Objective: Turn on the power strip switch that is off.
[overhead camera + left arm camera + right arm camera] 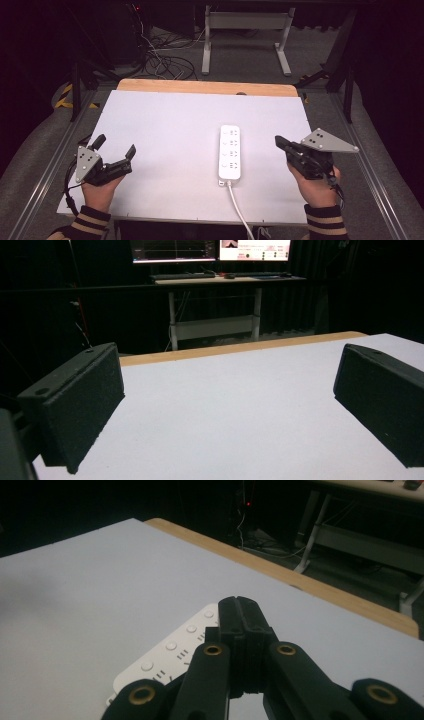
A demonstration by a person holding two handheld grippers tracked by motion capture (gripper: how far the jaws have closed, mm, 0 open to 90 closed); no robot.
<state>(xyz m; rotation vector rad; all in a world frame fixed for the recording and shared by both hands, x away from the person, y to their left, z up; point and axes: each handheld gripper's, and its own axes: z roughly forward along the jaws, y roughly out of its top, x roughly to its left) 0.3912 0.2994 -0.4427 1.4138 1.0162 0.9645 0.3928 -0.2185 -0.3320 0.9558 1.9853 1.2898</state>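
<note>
A white power strip (230, 152) lies lengthwise in the middle of the white table top (175, 125), its white cable (239, 207) running off the near edge. My right gripper (279, 142) hovers just right of the strip, jaws pressed together with nothing between them; in the right gripper view the shut jaws (239, 611) point over the strip (170, 652). My left gripper (116, 146) rests at the near left of the table, jaws wide apart and empty. The left gripper view has its two black pads (80, 400) standing far apart over bare table (225, 405).
A wooden strip (205, 87) borders the table's far edge. Beyond it stand a white desk frame (245, 40) and loose cables (160, 60) on the floor. Metal rails (370, 170) run along both sides of the table. Monitors (210, 249) glow in the dark background.
</note>
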